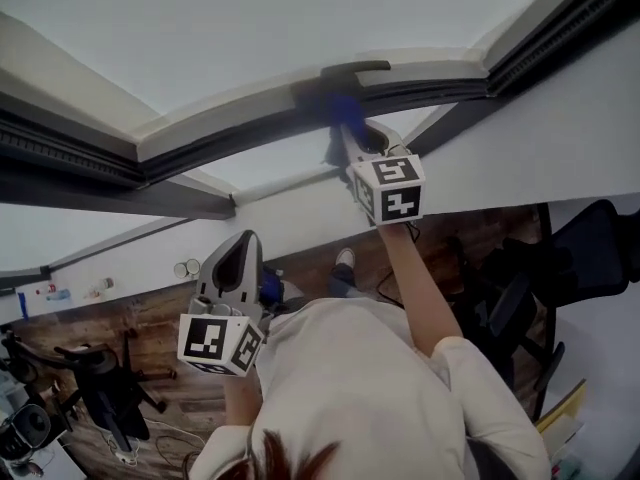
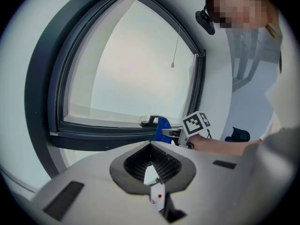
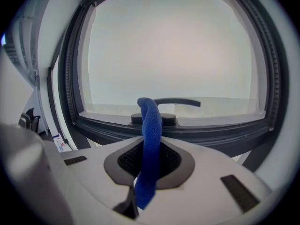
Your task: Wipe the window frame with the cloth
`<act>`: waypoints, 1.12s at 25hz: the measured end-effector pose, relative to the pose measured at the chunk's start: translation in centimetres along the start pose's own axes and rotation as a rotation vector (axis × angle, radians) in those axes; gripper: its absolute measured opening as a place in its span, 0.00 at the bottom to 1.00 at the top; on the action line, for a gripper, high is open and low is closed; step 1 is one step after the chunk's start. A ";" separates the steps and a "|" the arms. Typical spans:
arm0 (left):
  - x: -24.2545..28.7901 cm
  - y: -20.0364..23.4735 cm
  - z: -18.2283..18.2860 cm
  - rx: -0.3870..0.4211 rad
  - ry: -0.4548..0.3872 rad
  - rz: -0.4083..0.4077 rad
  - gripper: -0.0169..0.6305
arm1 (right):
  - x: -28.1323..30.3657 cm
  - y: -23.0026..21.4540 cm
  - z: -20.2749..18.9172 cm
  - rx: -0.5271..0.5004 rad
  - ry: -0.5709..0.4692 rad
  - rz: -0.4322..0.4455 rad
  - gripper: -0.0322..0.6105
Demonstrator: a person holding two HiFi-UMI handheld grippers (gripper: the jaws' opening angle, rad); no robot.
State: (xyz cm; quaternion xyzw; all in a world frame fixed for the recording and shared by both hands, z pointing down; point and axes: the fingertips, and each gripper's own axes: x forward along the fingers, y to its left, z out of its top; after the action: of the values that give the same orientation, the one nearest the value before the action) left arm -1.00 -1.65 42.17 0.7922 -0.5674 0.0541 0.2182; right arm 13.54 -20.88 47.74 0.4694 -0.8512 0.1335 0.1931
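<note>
cloth clamped in right gripper

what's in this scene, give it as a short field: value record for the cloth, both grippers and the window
cloth: blue cloth, pinched upright in the right gripper
right gripper: shut on the blue cloth, raised to the window frame
cloth position: at the frame's bottom rail, in front of the window handle; contact not certain
left gripper: held low, back from the window, jaws together, no cloth in it
window: dark frame, pale glass
</note>
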 end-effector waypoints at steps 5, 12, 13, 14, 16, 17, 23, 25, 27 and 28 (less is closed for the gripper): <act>-1.5 -0.4 -1.2 -0.036 -0.009 0.123 0.04 | -3.3 -3.3 0.0 0.020 -0.044 0.025 0.12; -1.1 -1.3 -1.3 -0.033 -0.009 0.117 0.04 | -4.5 -4.3 -1.1 -0.003 -0.027 0.016 0.13; -0.7 -1.7 -1.2 -0.028 -0.011 0.097 0.04 | -4.6 -4.2 -1.0 -0.003 -0.032 0.015 0.13; -0.3 -2.3 -1.1 -0.023 -0.012 0.074 0.04 | -4.9 -4.2 -0.9 -0.002 -0.038 0.012 0.13; 0.7 -3.4 -1.1 -0.012 -0.003 0.018 0.04 | -5.5 -4.1 -0.5 -0.002 -0.051 0.003 0.13; 1.3 -3.9 -0.9 -0.006 0.004 -0.010 0.04 | -5.6 -4.1 -0.2 -0.004 -0.057 -0.002 0.13; 2.3 -5.6 0.5 0.020 0.028 -0.123 0.04 | -4.6 -2.5 2.0 -0.070 -0.050 -0.007 0.13; 2.5 -4.8 0.6 0.002 0.029 -0.117 0.04 | -3.2 -1.6 3.0 -0.121 -0.048 -0.003 0.12; 2.2 -3.7 0.8 -0.009 0.023 -0.097 0.04 | -1.4 -0.3 3.5 -0.171 -0.026 0.018 0.13; 1.9 -3.0 0.9 -0.013 0.018 -0.082 0.04 | -0.5 0.4 3.4 -0.194 -0.009 0.032 0.13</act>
State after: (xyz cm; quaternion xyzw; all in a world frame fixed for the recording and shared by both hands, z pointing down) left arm 2.33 -2.89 41.16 0.8129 -0.5327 0.0488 0.2304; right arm 12.77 -21.73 44.53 0.4355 -0.8683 0.0513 0.2319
